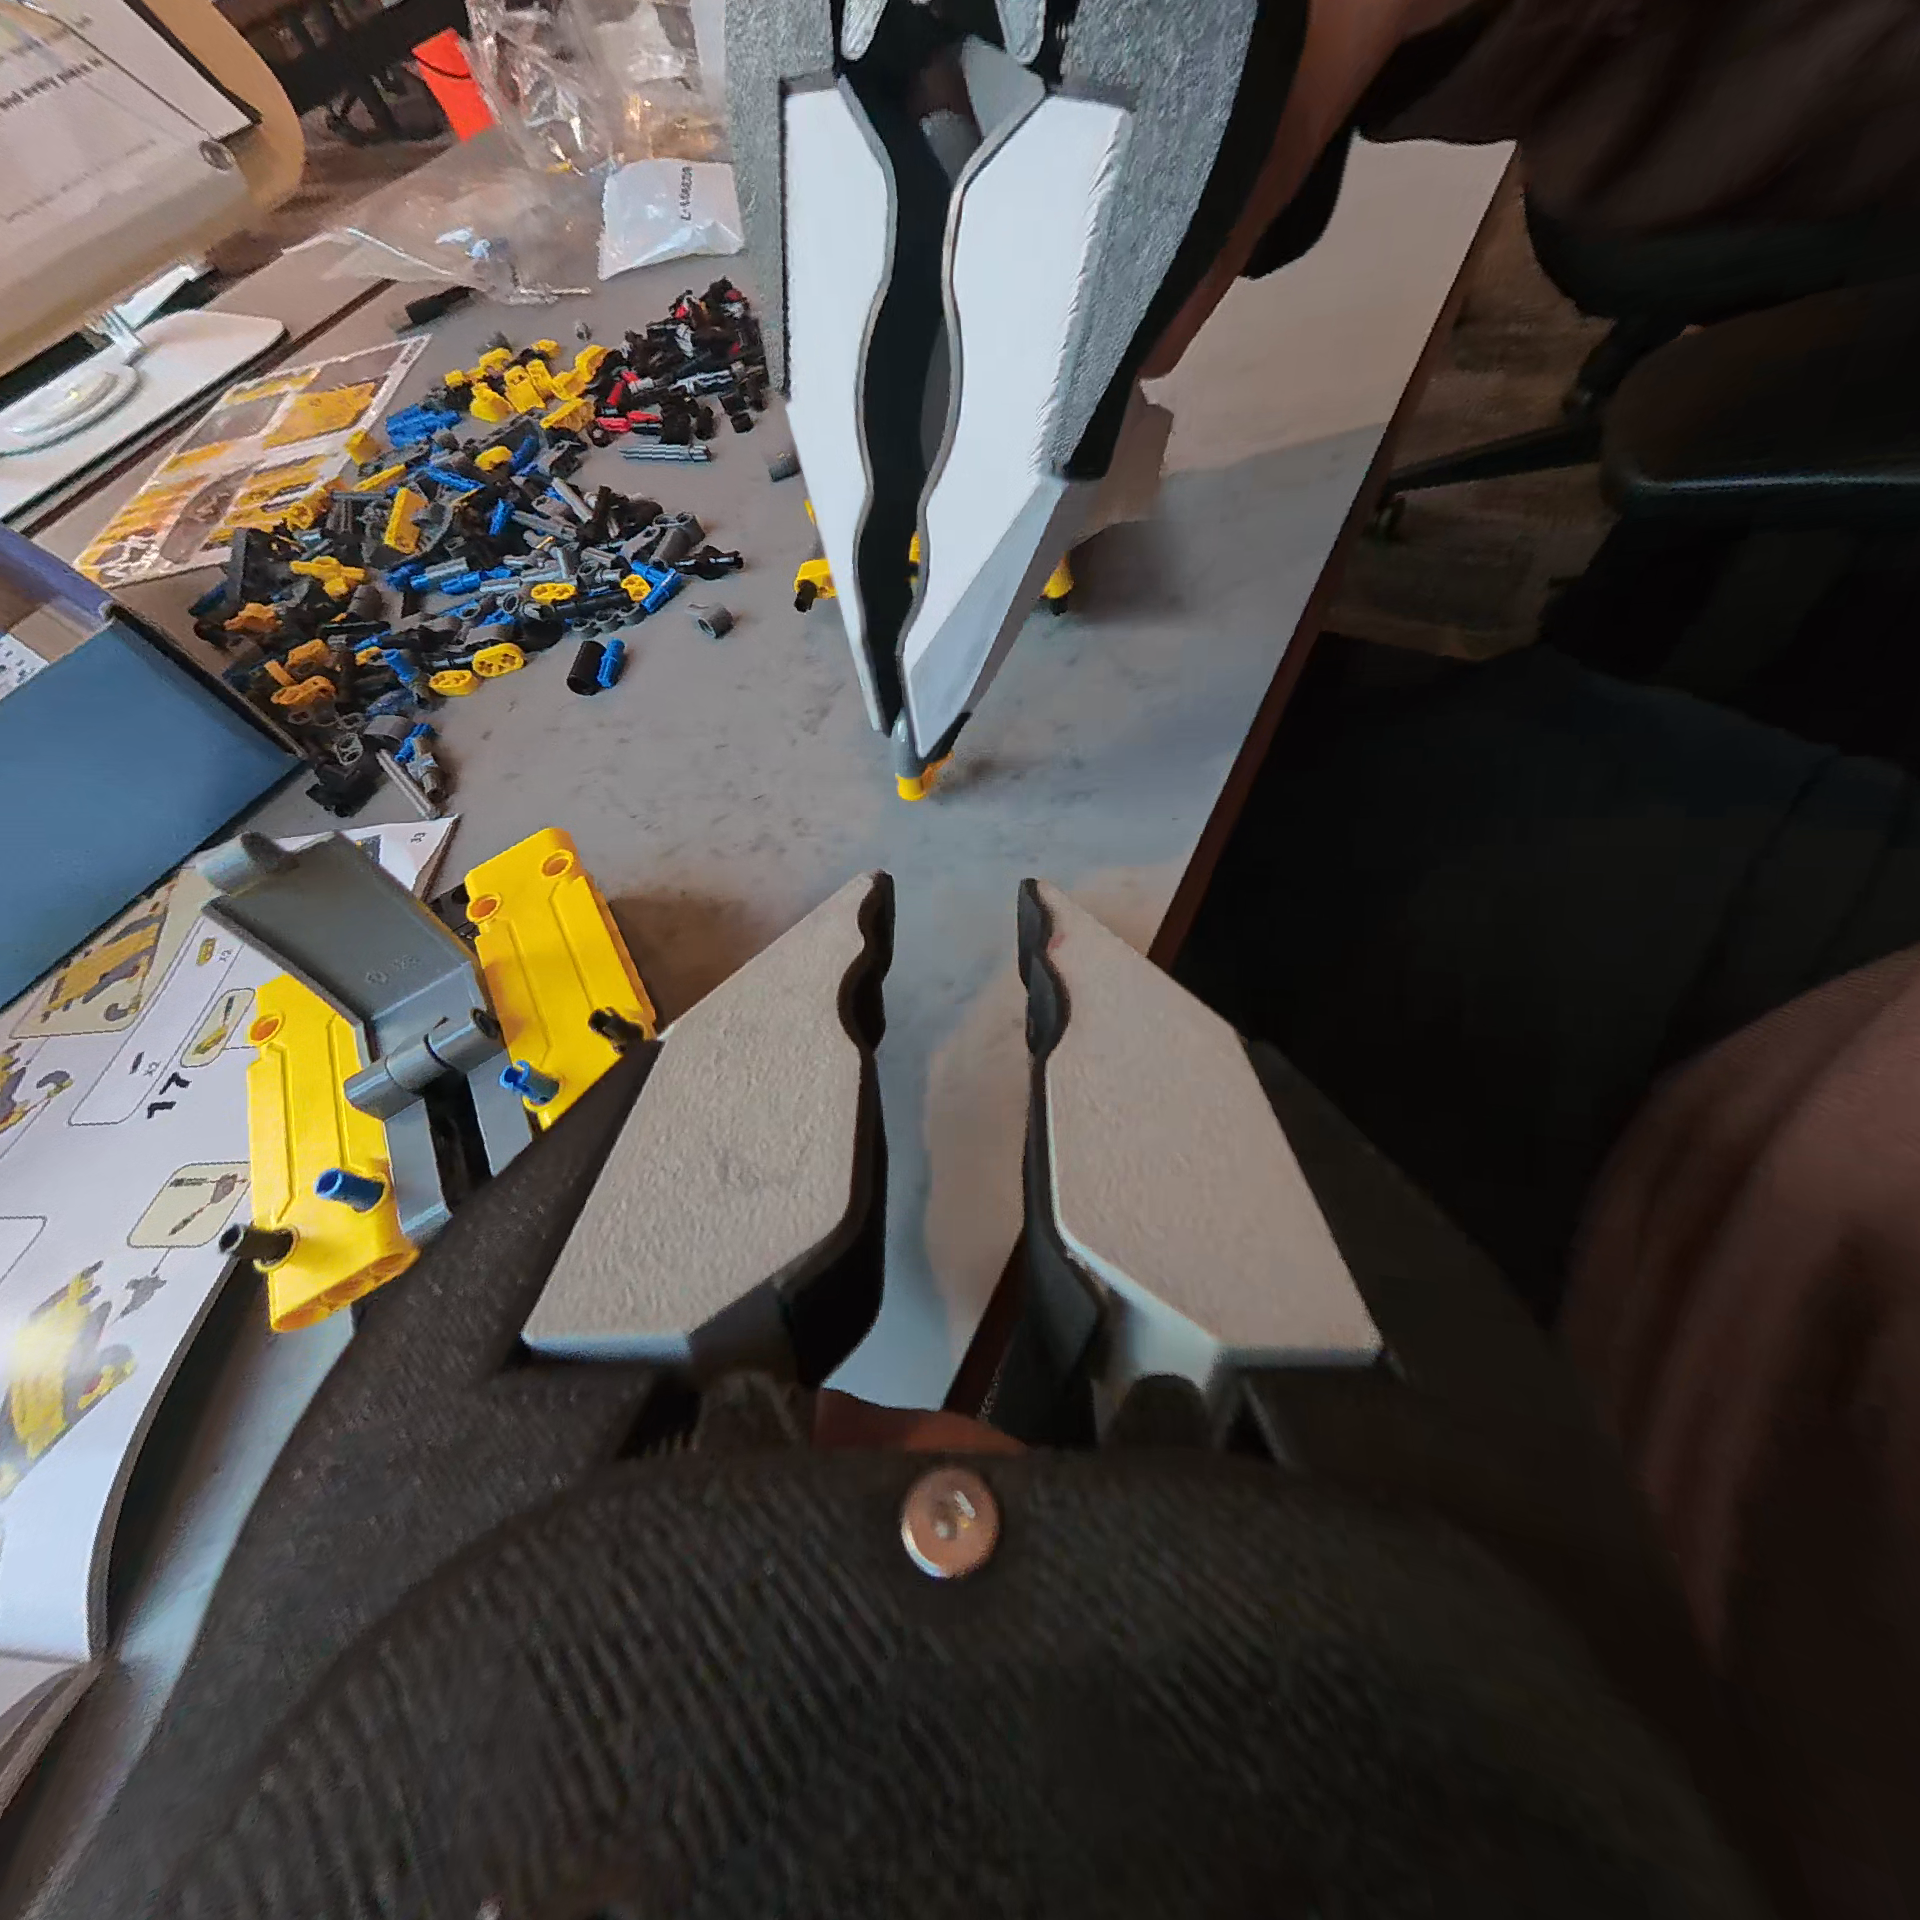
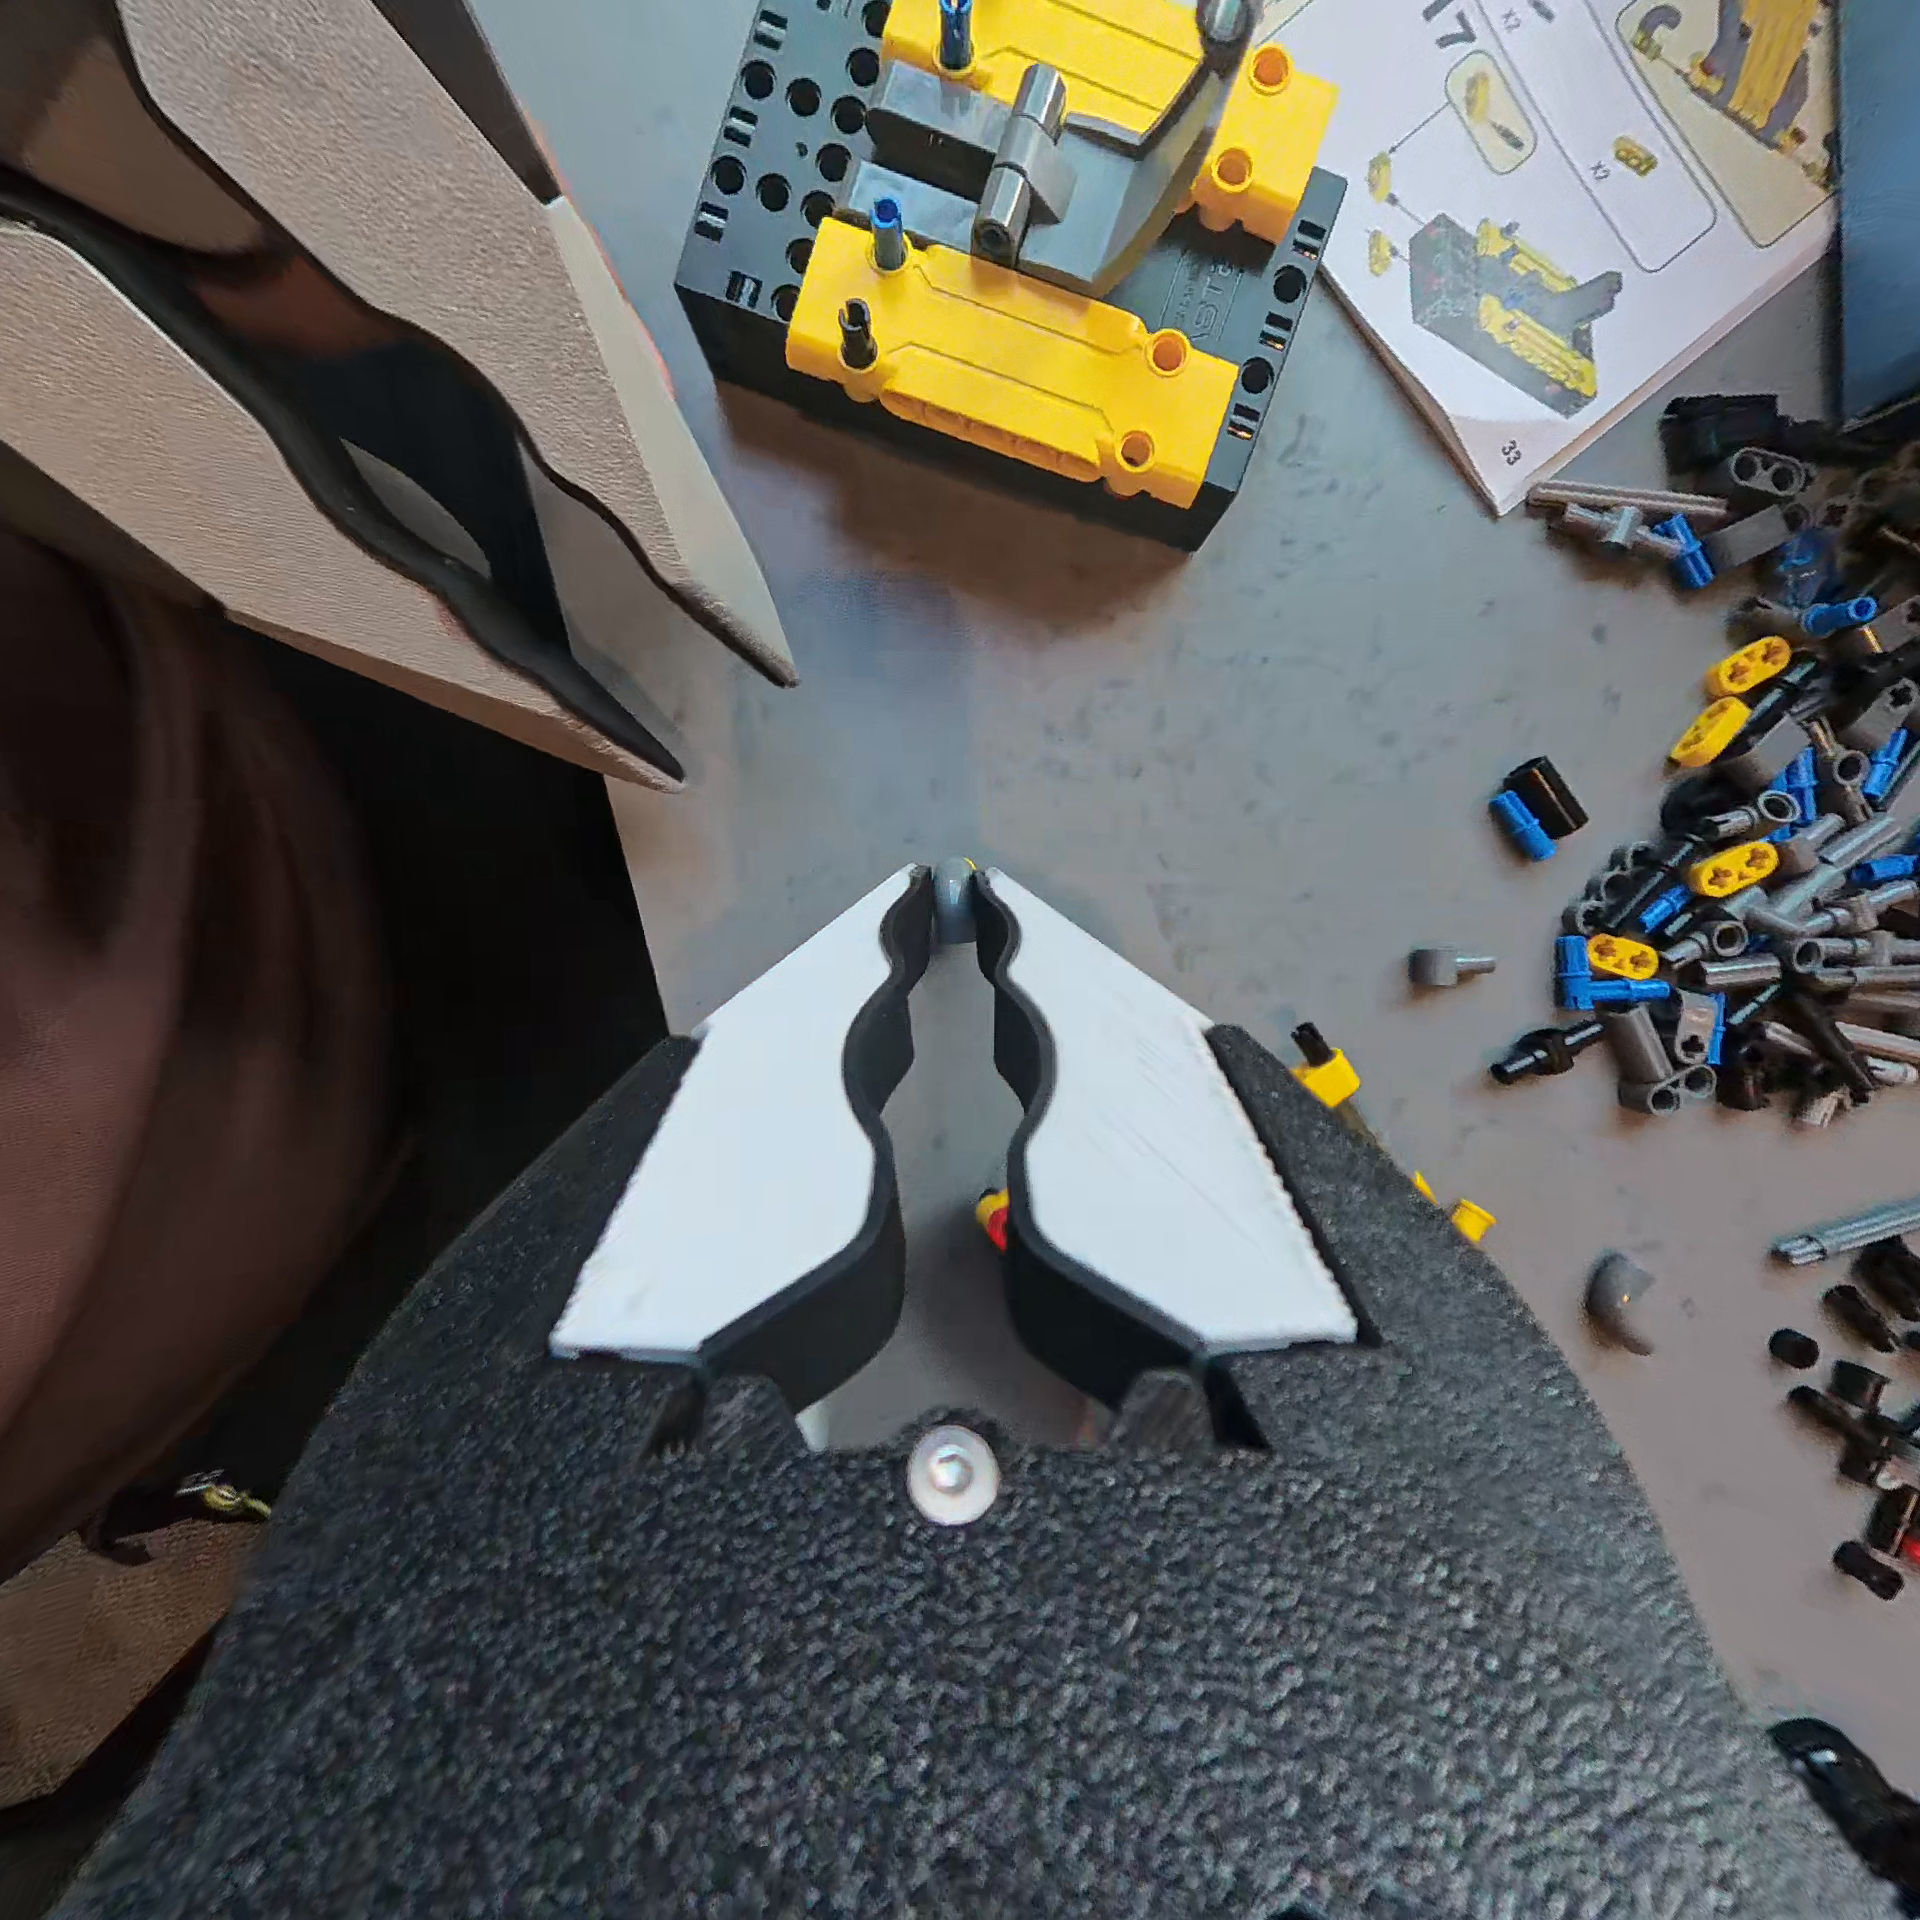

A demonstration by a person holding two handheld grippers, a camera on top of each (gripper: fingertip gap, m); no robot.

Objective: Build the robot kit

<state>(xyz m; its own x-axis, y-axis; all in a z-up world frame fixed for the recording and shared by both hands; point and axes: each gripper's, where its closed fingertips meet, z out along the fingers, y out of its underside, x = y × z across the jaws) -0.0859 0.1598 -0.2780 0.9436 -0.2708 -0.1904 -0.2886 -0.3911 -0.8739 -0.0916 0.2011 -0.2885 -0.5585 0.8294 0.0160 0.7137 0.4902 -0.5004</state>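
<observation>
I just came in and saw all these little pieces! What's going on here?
A person holds two grippers over a grey table. The right gripper pinches a small grey and yellow piece against the table. The left gripper is open and empty, beside a yellow and grey model. A pile of loose pieces and an instruction booklet lie nearby.

small grey-and-yellow piece (image 2: 953,902) is sitting mostly hidden between the right tool (image 2: 951,883) tips | instruction booklet (image 2: 1558,208) is running off the upper right frame edge | assembled yellow-and-black block (image 2: 997,343) is being cut by the top edge | loose pile (image 1: 468,561) pieces are lying too small to tell apart | clear bags (image 1: 582,125) at upper left are blurring together
</observation>
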